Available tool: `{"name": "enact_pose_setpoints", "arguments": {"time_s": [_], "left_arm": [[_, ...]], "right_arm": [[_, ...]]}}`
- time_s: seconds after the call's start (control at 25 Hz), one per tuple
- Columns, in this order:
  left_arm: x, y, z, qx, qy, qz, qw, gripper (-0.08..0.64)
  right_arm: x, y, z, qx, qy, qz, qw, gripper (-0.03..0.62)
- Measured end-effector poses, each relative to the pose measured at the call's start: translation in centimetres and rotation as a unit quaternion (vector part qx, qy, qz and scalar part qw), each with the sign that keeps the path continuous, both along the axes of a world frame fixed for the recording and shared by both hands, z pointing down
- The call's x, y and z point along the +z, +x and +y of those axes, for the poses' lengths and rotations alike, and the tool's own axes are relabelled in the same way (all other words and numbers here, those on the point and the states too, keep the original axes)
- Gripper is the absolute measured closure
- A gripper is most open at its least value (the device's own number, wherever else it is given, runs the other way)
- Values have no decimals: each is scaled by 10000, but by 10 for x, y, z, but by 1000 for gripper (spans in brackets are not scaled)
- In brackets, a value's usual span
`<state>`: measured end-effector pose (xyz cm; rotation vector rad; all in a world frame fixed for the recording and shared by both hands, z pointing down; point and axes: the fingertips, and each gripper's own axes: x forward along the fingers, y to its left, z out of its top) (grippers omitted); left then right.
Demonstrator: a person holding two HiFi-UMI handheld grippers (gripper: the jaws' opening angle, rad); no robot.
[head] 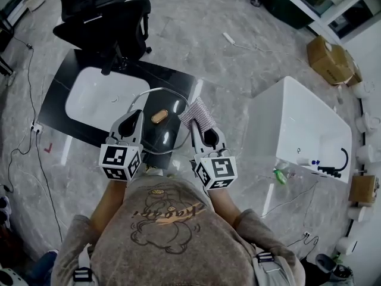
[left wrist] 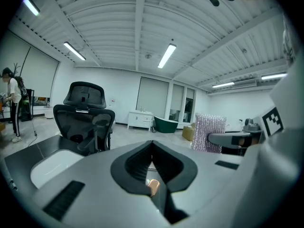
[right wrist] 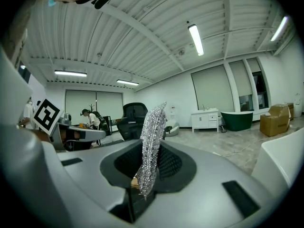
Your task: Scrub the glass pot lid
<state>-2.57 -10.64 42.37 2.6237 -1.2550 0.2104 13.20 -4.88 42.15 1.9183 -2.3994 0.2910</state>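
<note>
Nearest the person, the left gripper [head: 137,117] has its jaws closed on the rim of the glass pot lid [head: 159,117] and the right gripper [head: 197,126] clamps a silvery scouring cloth [head: 199,112] beside it, over a black counter [head: 59,100] with a white basin [head: 95,100], office chair [head: 104,16] beyond.

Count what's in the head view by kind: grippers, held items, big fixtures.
grippers: 2 (left gripper, right gripper)
glass pot lid: 1, rim in the left gripper
scrub cloth: 1, in the right gripper
sink basin: 1
office chair: 1
bathtub: 1
Total: 7
</note>
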Motion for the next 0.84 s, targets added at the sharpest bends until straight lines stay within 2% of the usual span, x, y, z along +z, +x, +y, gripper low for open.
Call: {"name": "enact_pose_setpoints", "arguments": {"time_s": [0.84], "left_arm": [[8,-4,7,-7,-137,13,9999,543]], "right_arm": [[7,-5,1,-28,-114,228,9997,509]]}}
